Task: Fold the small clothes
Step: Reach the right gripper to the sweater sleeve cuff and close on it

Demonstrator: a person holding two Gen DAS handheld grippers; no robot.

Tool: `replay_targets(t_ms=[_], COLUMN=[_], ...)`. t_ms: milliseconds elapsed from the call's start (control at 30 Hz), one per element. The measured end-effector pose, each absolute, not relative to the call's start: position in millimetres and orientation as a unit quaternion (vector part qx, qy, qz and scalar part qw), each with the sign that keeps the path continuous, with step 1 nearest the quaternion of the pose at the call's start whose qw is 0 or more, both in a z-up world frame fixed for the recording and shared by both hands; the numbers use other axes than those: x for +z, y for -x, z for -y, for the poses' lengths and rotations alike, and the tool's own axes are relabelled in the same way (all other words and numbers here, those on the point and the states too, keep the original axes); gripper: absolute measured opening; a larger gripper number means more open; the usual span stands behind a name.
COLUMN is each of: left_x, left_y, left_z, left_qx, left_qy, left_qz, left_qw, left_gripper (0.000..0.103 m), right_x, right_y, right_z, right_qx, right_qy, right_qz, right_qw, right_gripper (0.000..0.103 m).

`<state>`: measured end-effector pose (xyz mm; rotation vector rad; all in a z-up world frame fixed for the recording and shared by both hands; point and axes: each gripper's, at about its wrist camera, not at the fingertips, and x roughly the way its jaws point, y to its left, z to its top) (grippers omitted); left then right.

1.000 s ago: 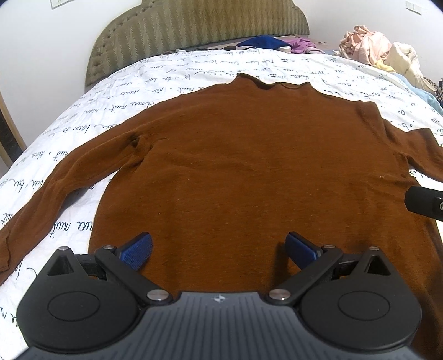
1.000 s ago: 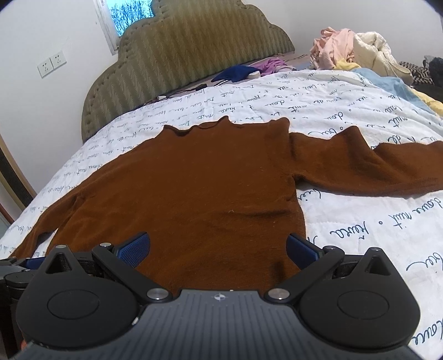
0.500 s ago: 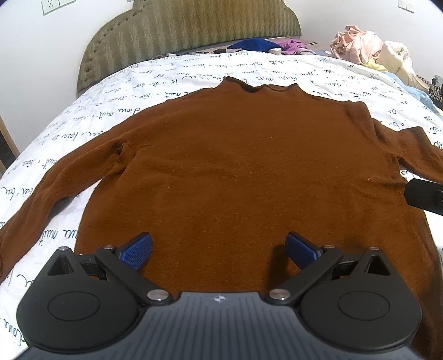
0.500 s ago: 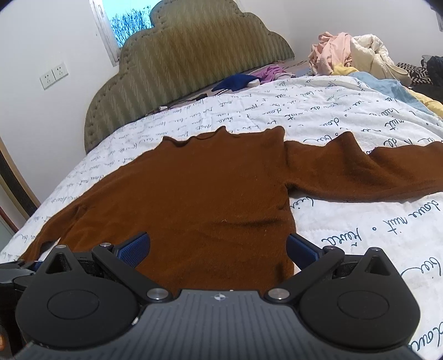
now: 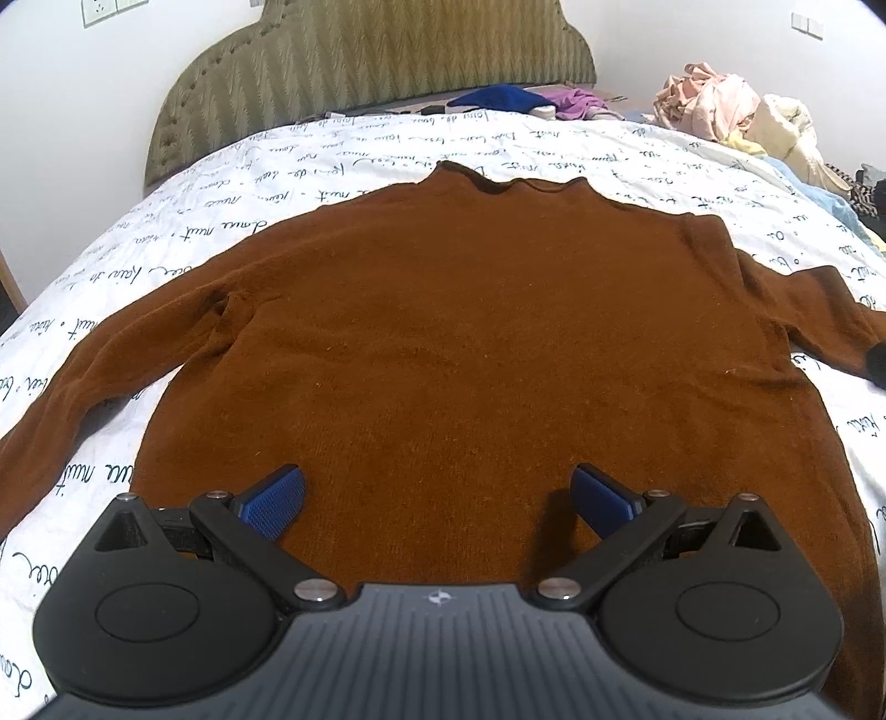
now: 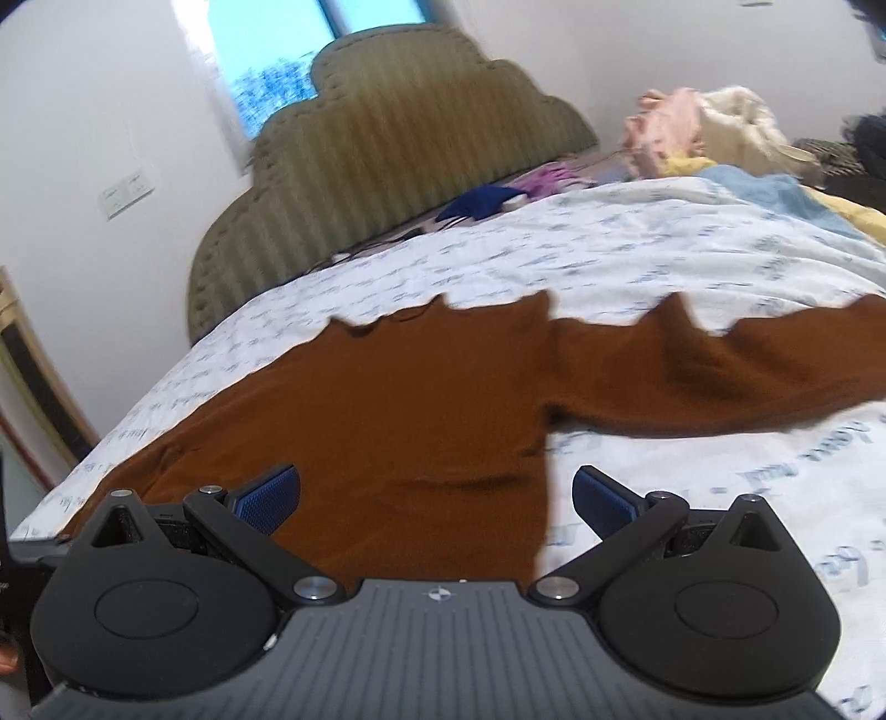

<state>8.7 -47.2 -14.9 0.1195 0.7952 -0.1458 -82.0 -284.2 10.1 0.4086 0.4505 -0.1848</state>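
A brown sweater [image 5: 470,332] lies spread flat, sleeves out, on the script-print bedspread [image 5: 332,166]. Left gripper [image 5: 437,493] and right gripper [image 6: 437,493] hover near its hem, jaws wide and empty; folding seems unstarted, a sleeve likely next. Unfolded clothes [image 5: 714,105] heaped near the headboard [image 5: 365,61] stand well clear.

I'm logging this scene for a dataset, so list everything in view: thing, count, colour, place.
sweater: one, brown, spread flat on the bed, sleeves out to both sides
bedspread: one, white with dark script, under the sweater
headboard: one, olive padded, far end of bed
blue garment: one, by the headboard
purple garment: one, beside the blue one
clothes heap: one, pink and cream, far right
wall sockets: white, upper left wall
window: one, behind the headboard
left tool: open, over the hem
right tool: open, over the sweater's right edge
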Motion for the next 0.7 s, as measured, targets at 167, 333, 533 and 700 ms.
replay_targets(t_ms=[167, 333, 533, 700], left_x=[-15.9, -18.6, -21.1, -20.6], left_y=[-8.2, -9.2, -11.0, -11.0], left_z=[49.3, 51.0, 56.9, 59.5], left_qx=[-0.073, -0.074, -0.069, -0.069], left_qy=[-0.064, -0.063, -0.071, -0.080], left_qz=[-0.384, -0.392, -0.395, -0.393], left_qw=[0.918, 0.915, 0.913, 0.914], left_gripper=[0.103, 0.103, 0.103, 0.103], right_x=[5.7, -1.3, -17.0, -56.8], right_y=[123.9, 182.5, 220.5, 208.9], right_z=[355.7, 440.2, 523.7, 556.3], right_qx=[-0.176, -0.274, -0.328, -0.310], right_qy=[-0.285, -0.377, -0.456, -0.532], right_qz=[-0.177, -0.108, -0.032, -0.012], right_qw=[0.925, 0.878, 0.827, 0.788], right_gripper=[0.103, 0.103, 0.100, 0.092])
